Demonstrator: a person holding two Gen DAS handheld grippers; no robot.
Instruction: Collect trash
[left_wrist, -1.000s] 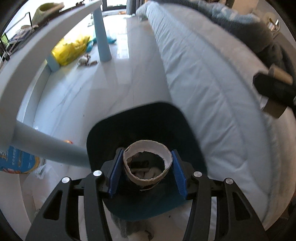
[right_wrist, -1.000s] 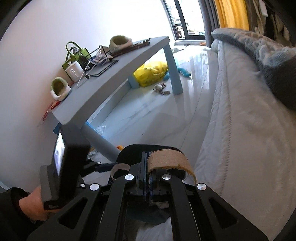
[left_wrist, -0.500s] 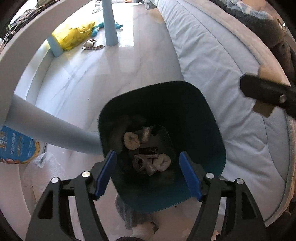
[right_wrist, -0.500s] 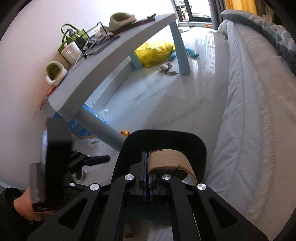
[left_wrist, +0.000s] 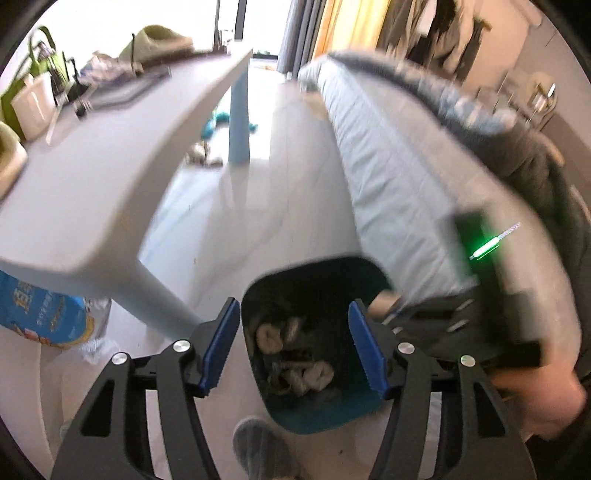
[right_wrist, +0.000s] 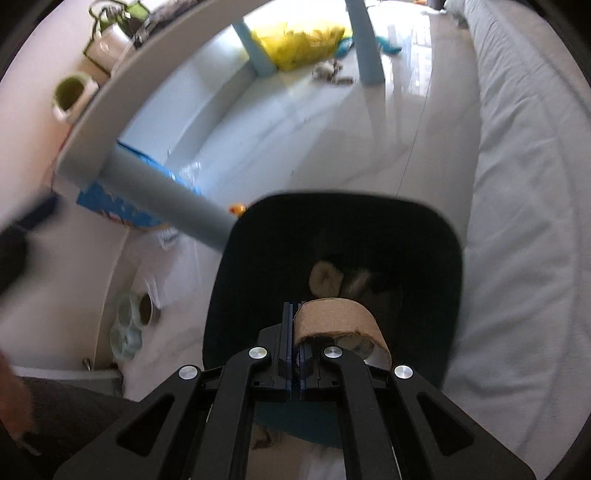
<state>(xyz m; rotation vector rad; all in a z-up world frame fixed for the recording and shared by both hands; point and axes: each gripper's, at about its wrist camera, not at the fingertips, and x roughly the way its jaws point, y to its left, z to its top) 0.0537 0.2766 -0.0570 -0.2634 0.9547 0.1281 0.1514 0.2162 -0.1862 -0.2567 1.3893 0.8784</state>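
A dark teal bin (left_wrist: 314, 417) stands on the floor between table and bed, with crumpled paper and cardboard rolls (left_wrist: 295, 362) at its bottom. My left gripper (left_wrist: 293, 347) hovers above it, open with nothing between its blue pads, and its jaws are closing a little. My right gripper (right_wrist: 293, 354) hangs over the bin's mouth (right_wrist: 454, 258). It pinches the wall of a brown cardboard tube (right_wrist: 340, 321) between pads that stand almost together, and the jaws are beginning to open. The same tube (left_wrist: 382, 302) shows at the bin's right rim in the left wrist view.
A grey-blue table (left_wrist: 92, 166) stands left, one leg (right_wrist: 173, 199) slanting beside the bin. The pale bed (right_wrist: 524, 184) lies right. A yellow bag (right_wrist: 299, 44), a blue package (left_wrist: 40, 314) and small dishes (right_wrist: 133, 321) sit on the floor. A slippered foot (left_wrist: 258, 439) is near the bin.
The left gripper let its cardboard roll fall into the bin, then rose and tilted up. The right gripper came down over the bin with its tube.
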